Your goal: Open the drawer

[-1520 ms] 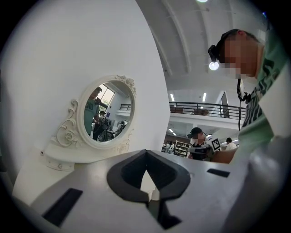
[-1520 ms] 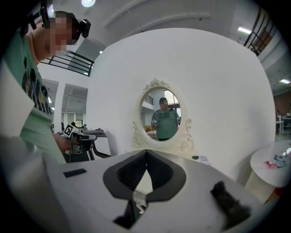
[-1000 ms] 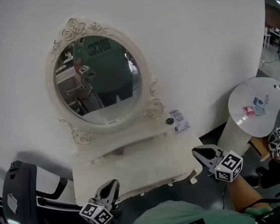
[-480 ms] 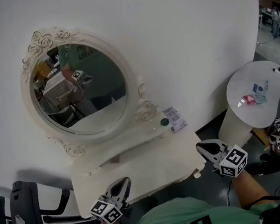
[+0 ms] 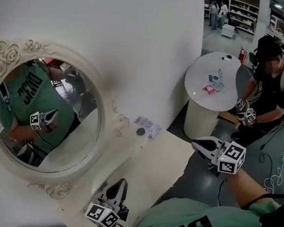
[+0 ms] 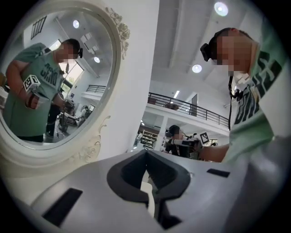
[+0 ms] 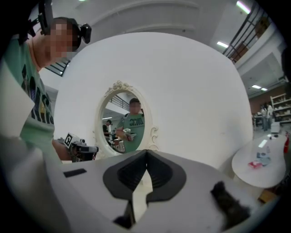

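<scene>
Drawer: front not resolved in any view. It belongs to the cream desk (image 5: 154, 168), and the head view looks down on that desk's top only, so the face below the near edge is hidden.

Desk stands against the white wall (image 5: 138, 44), under an oval mirror (image 5: 44, 112) in a carved cream frame. The glass reflects a person in a green shirt holding a marker cube.

On the desk top close to the wall: a small dark round item (image 5: 140, 131), and just beside it a pale flat packet (image 5: 148, 125).

Left claw (image 5: 121, 184): at the near left edge of the desk, pointing toward the mirror. Jaws pressed together, nothing between them; the left gripper view confirms this.

Right claw (image 5: 196, 143): just off the desk's right corner, above the dark floor (image 5: 203, 190). Jaws pressed together, nothing pinched. Its own view looks level at the mirror, with the other claw at left.

Neither claw touches the desk.

Further right: a round white desk (image 5: 199, 77) on a thick pedestal, with small items on top. A seated person (image 5: 277, 83) is beside it, and cables lie on the floor.
</scene>
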Tool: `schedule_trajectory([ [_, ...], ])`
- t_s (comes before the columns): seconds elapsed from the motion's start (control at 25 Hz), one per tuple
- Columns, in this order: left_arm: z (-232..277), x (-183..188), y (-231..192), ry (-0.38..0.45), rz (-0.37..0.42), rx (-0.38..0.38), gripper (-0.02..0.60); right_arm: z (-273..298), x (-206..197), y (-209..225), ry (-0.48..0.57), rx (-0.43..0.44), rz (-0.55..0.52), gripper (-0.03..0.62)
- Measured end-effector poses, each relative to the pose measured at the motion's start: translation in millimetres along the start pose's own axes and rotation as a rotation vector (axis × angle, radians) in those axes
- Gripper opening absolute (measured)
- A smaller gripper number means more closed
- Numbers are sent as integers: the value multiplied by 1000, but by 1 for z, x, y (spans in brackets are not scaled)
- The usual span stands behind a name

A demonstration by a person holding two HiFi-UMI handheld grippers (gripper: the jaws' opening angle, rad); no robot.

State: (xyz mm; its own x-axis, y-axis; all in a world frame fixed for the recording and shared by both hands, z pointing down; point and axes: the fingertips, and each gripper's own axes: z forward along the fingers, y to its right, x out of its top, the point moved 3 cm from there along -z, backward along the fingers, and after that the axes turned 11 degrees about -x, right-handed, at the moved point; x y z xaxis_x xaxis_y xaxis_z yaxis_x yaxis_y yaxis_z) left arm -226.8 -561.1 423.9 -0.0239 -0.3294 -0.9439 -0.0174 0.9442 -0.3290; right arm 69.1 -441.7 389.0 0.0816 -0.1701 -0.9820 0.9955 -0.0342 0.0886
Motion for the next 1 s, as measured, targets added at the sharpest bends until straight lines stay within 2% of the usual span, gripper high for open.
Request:
schedule_trajectory([
  [0.12,0,-5,-12,-20,-14,-103,9,-14,-7,-16,-1,-93,55,11],
  [0.32,12,-21,-19,-24,-79,-223,9,-46,-11,-31,-37,-222,46,11],
  [0.56,49,-39,6,-65,-92,-347,9,-90,-6,-27,-20,-314,55,11],
  [0.8,83,-64,47,-119,-89,-367,9,-142,-17,-5,10,-320,64,11],
  [0.92,105,-90,69,-135,-142,-348,9,-176,-27,14,22,-302,44,11],
  [1.0,119,-114,86,-139,-200,-294,9,-200,-37,30,15,-277,21,11],
])
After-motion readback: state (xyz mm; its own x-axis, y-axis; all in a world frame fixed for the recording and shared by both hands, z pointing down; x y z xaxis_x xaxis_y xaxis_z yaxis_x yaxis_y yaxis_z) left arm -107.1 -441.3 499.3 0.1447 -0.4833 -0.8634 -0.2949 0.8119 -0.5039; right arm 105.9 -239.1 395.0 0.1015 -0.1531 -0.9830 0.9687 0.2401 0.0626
